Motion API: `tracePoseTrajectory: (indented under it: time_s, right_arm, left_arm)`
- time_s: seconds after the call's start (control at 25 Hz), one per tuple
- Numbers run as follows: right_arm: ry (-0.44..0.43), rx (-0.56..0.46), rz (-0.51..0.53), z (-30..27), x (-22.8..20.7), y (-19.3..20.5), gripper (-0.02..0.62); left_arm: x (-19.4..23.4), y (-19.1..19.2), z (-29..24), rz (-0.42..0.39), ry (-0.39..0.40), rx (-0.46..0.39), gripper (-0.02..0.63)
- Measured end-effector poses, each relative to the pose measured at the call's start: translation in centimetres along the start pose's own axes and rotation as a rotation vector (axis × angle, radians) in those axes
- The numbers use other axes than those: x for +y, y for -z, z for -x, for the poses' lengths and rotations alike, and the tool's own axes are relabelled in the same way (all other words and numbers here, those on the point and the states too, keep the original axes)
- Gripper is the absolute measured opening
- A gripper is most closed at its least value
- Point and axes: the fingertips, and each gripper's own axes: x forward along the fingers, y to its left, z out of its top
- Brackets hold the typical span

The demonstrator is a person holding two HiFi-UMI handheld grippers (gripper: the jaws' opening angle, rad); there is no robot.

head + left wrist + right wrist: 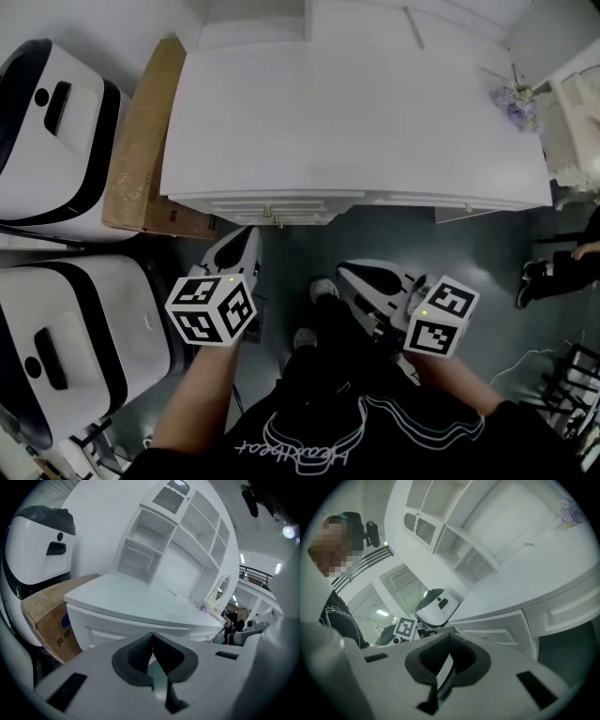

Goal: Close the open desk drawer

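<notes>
The white desk [356, 103] fills the upper head view. Under its front edge at the left, a stack of drawer fronts [267, 211] with small knobs juts a little past the desktop. My left gripper [248, 236] hangs just below those drawers, jaws shut and empty, apart from them. My right gripper [347, 274] is lower and to the right, over the floor, also shut on nothing. In the left gripper view the desk's panelled front [105, 630] stands close ahead. The right gripper view shows the drawer fronts [497, 632] from the side, with the left gripper's marker cube [405, 627] beyond.
A cardboard box [141, 141] leans against the desk's left end. Two white-and-black machines [52, 122] [66, 337] stand at the left. Purple flowers [516, 103] lie on the desk's right corner. Another person [562, 267] stands at the right. My feet [319, 291] are between the grippers.
</notes>
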Motion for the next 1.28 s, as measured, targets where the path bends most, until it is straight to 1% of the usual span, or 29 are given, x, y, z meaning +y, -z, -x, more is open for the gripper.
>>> tracePoseTrajectory:
  time_s: [0.2,0.36,0.52,0.68,0.84,0.92,1.0,1.28]
  right_arm:
    - [-0.042,-0.022,0.067,0.5,4.2,-0.2,0.006]
    - [-0.079,-0.06,0.117,1.7,8.0,-0.8,0.006]
    - [-0.113,-0.118,0.146,3.3,11.6,-2.4,0.006]
    - [-0.124,-0.147,0.229,5.0,15.5,-3.6,0.006]
    - [-0.129,-0.164,0.328,6.3,18.9,-4.3,0.006]
    - [-0.119,-0.185,0.38,7.1,20.0,-4.6,0.006]
    - [-0.105,-0.209,0.404,7.8,20.8,-4.7,0.006]
    - [-0.101,-0.228,0.398,8.6,21.7,-4.2,0.006]
  left_arm:
    - [-2.9,-0.4,5.3,0.0,0.076,-0.03,0.005]
    - [-5.8,-0.9,9.8,-0.009,0.147,-0.057,0.005]
    - [-8.8,-2.5,14.0,-0.059,0.209,-0.117,0.005]
    - [-12.0,-4.1,18.2,-0.108,0.273,-0.17,0.005]
    - [-14.1,-5.0,21.8,-0.171,0.305,-0.217,0.005]
    - [-15.0,-5.3,23.0,-0.198,0.318,-0.238,0.005]
    - [-15.8,-5.2,24.0,-0.208,0.335,-0.246,0.005]
    - [-17.4,-4.9,25.3,-0.228,0.362,-0.25,0.005]
